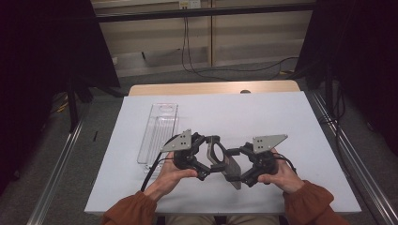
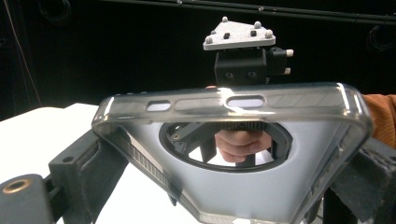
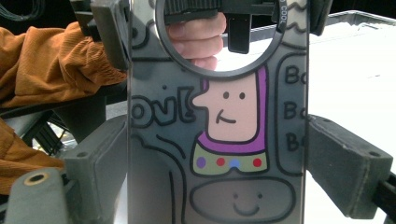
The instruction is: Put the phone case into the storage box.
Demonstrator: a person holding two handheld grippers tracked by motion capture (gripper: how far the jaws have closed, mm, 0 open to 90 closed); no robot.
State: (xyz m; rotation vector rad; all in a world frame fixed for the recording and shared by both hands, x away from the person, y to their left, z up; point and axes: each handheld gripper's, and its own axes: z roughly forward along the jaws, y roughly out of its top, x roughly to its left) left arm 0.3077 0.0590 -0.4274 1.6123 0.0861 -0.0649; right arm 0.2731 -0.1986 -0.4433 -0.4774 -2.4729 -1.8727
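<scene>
Both hands were held low over the near part of the white worktop (image 1: 281, 117), forearms in rust-orange sleeves (image 1: 309, 197) coming in from the near edge, wrists turned inward so the tools faced each other. Between them, lifted off the worktop, was a phone case (image 1: 224, 159): clear, glossy plastic with rounded corners, a round ring cutout and a cartoon figure in pink and purple drawn on it. The left tool (image 1: 206, 161) gripped one end of the case, its padded jaws pressed on the long edges. The right tool (image 1: 239, 171) clasped the other end the same way. A clear ribbed plastic tray (image 1: 157, 131) lay flat to the left.
</scene>
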